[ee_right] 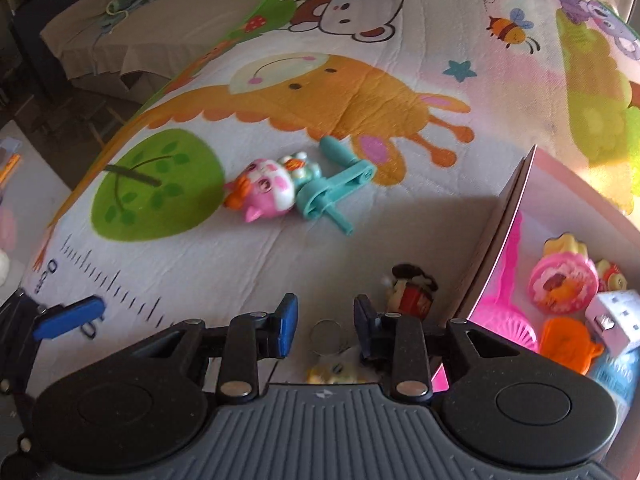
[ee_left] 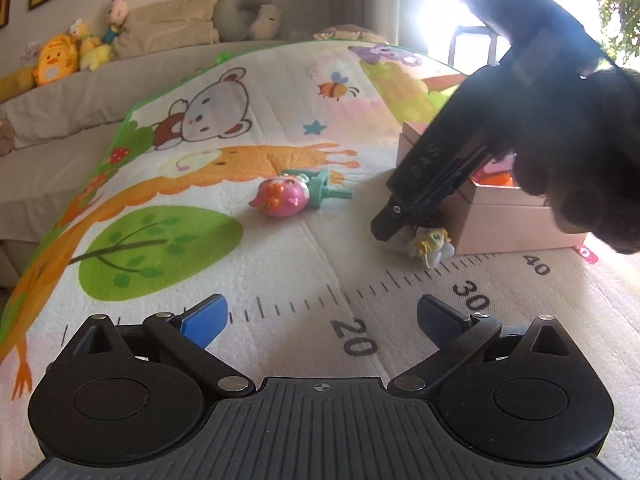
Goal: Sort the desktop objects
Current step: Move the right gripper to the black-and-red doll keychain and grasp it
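Observation:
A pink cat toy with a teal crank (ee_left: 286, 195) lies on the cartoon play mat (ee_left: 200, 248); it also shows in the right wrist view (ee_right: 280, 188). A small yellow pony figure (ee_left: 428, 244) lies beside the pink box (ee_left: 516, 224). My right gripper (ee_left: 390, 228) hangs just over the pony, jaws partly open around its key ring (ee_right: 326, 338); the pony (ee_right: 336, 372) lies below. A small red-and-brown figure (ee_right: 412, 290) stands by the box wall (ee_right: 496, 232). My left gripper (ee_left: 322, 316) is open and empty, low over the mat.
The pink box holds several toys: a pink round toy (ee_right: 564, 284), an orange piece (ee_right: 566, 344), a white block (ee_right: 616, 320). Plush toys (ee_left: 56, 60) and pillows (ee_left: 172, 24) sit on the sofa behind the mat. The left gripper's blue finger (ee_right: 68, 320) shows at left.

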Demonstrator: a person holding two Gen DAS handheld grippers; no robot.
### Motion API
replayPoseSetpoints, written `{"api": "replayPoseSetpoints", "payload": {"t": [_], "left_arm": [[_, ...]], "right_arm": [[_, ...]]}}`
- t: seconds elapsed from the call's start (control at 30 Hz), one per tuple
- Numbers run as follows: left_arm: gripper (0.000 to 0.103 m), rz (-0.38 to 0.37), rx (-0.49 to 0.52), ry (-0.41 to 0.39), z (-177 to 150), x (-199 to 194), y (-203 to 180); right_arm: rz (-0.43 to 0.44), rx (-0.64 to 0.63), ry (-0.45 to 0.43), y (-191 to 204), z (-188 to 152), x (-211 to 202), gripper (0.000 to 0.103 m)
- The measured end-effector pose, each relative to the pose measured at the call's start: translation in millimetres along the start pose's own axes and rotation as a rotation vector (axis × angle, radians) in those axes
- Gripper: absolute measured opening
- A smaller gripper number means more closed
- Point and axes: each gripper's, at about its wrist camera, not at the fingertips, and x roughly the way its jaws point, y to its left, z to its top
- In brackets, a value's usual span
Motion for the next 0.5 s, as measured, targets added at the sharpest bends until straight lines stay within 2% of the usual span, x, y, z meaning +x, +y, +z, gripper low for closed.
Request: {"api": "replayPoseSetpoints", "payload": {"t": [0.07, 0.13, 0.2, 0.23, 0.3, 0.33, 0.5], "left_arm": [[0.103, 0.003, 0.0, 0.021, -4.9, -1.0, 0.3], [0.103, 0.012, -0.01, 0.034, -8.7, -2.0, 2.0], [0.103, 0.025, -0.03, 0.037, -8.3, -2.5, 5.2], [0.103, 0.034, -0.04, 0.04, -7.4, -1.7, 6.3], [0.103, 0.058, -0.063, 0.045, -4.1, 0.3, 8.8], [0.103, 0.071, -0.076, 0.047, -1.5, 1.0, 9.9], [0.103, 0.127, -0.094, 0.029, 10.0, -2.7, 13.2]], "right_arm": [[0.088, -0.005, 0.0, 3.8, -18.5, -16.4, 0.031], [0.136, 0.001, -0.059, 3.5, -40.2, -39.6, 0.032], [0.065, -0.069, -0.176, 10.3, -68.5, -62.0, 0.04], [0.013, -0.098, -0.215, 13.6, -80.8, -66.5, 0.048], [-0.082, -0.135, -0.261, 19.3, -98.3, -65.1, 0.049], [-0.1, -0.139, -0.273, 20.2, -103.1, -61.5, 0.049], [-0.131, -0.115, -0.326, 23.1, -99.9, -36.2, 0.049]]}}
